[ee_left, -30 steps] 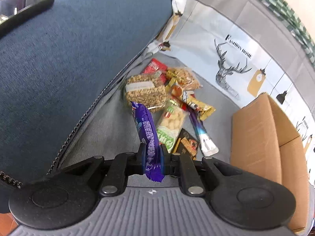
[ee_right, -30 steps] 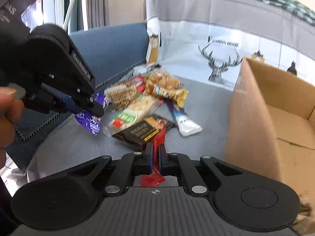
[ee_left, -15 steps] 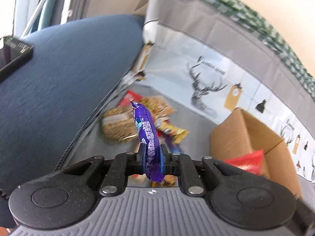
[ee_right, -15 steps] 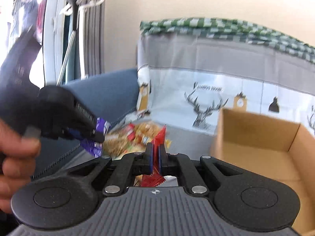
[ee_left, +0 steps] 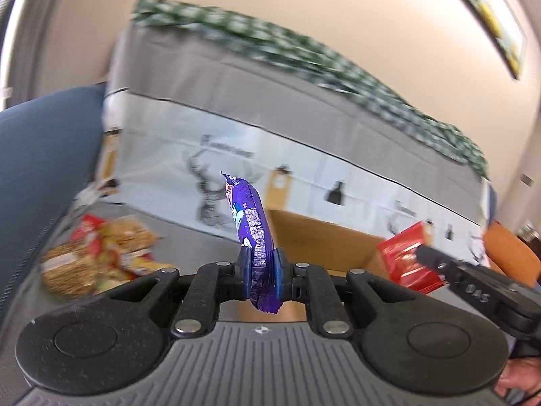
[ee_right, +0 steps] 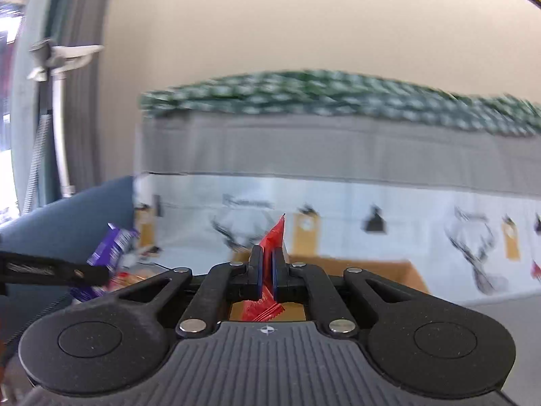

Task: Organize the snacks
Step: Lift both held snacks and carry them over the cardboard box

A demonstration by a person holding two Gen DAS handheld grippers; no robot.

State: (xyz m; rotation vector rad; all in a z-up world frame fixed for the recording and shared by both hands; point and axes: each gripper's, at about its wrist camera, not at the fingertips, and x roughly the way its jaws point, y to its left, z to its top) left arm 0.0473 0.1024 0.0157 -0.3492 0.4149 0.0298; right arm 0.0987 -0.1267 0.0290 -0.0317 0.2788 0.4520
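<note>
My left gripper (ee_left: 259, 267) is shut on a purple snack wrapper (ee_left: 249, 218), held upright in the air above the sofa seat. My right gripper (ee_right: 266, 269) is shut on a red snack packet (ee_right: 272, 237), held edge-on. In the left wrist view the red packet (ee_left: 407, 258) hangs over the open cardboard box (ee_left: 321, 237), to the right of my left gripper. In the right wrist view the purple wrapper (ee_right: 110, 248) shows at the left, and the box (ee_right: 372, 267) lies just beyond my fingers. A pile of loose snacks (ee_left: 101, 250) lies on the grey seat at the left.
A blue cushion (ee_left: 44, 155) stands at the left. The sofa back (ee_left: 304, 108) carries a deer-print cover and a green checked cloth (ee_left: 304, 50). An orange object (ee_left: 507, 253) sits at the far right. The view is motion-blurred.
Both grippers have lifted and tilted up, away from the snack pile, each still holding its packet. The right gripper with the red packet has moved over the box.
</note>
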